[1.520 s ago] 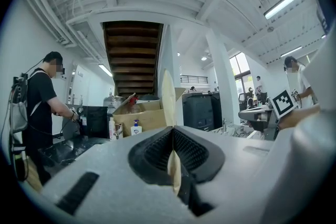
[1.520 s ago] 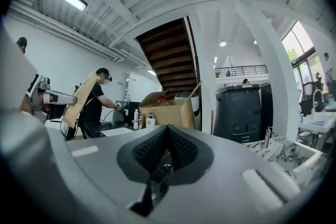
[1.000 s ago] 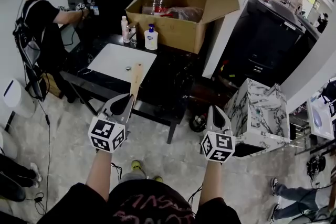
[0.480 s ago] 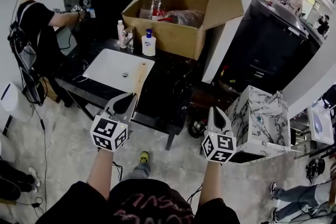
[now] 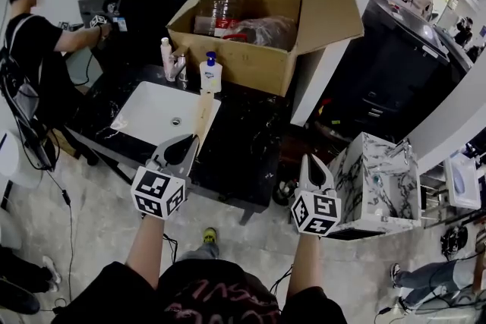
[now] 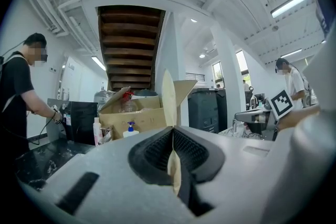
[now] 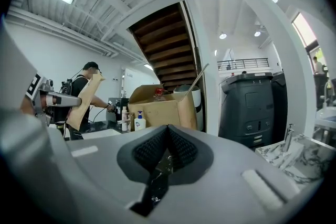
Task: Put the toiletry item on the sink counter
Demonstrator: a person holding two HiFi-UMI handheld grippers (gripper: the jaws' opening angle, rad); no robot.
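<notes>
sink counter (image 5: 243, 133) has drawn nearer. left gripper (image 5: 182, 144) clamped on flat tan toiletry item (image 5: 202, 111), its tip over the counter. right gripper (image 5: 313, 163) closed, empty. cardboard box (image 5: 250, 61) on the counter's far side.

Black marble bench (image 5: 244, 139), centre frame: inset white sink basin (image 5: 156, 116); open cardboard box (image 5: 254, 66), pump bottle (image 5: 210, 77), slim white bottle (image 5: 165, 58) behind.

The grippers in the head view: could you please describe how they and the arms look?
Both the left gripper and right gripper are pale grey wedges with black ribbed pads, each carrying a white cube of black square markers. Forearms are unsleeved; the top is dark.
</notes>
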